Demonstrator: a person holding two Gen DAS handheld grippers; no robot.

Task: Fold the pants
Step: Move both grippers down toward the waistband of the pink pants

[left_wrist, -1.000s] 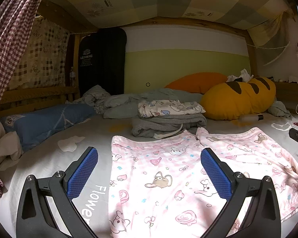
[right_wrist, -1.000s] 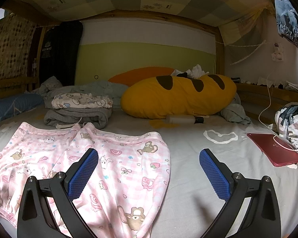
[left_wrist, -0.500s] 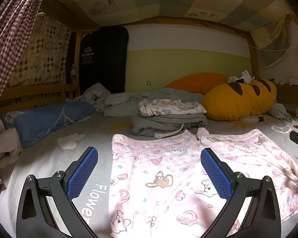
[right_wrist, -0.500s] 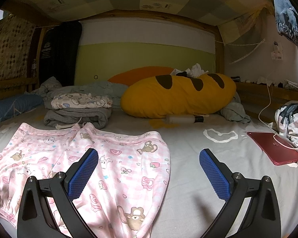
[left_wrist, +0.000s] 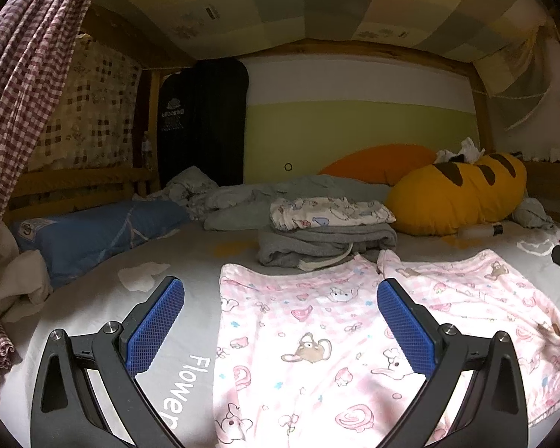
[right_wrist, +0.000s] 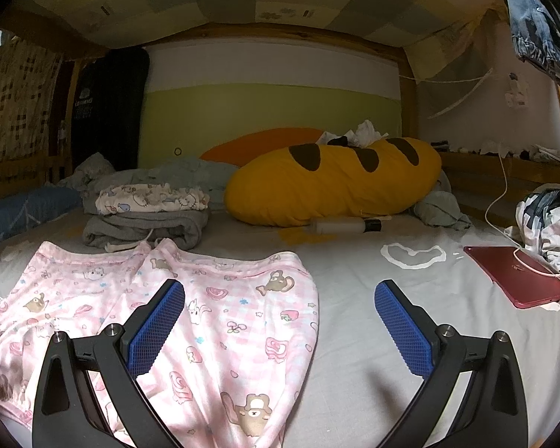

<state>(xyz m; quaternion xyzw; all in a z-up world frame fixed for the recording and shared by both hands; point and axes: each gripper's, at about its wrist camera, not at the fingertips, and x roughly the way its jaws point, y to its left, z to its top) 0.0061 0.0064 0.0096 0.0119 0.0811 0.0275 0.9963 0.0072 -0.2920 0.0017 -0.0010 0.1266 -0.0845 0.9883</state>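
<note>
Across the near middle of the grey bed sheet [right_wrist: 392, 336] the pink pants [left_wrist: 317, 336] lie spread flat and unfolded, so every fold looks left to do, with left gripper [left_wrist: 280, 321] and right gripper [right_wrist: 280, 321] both wide open, holding nothing.

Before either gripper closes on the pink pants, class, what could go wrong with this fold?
The pink pants lie flat on the grey sheet, so the open left gripper might pinch sheet too. The trouser ends touch the folded grey pile; lifting may drag it. The cabled red tablet sits near the right gripper.
</note>
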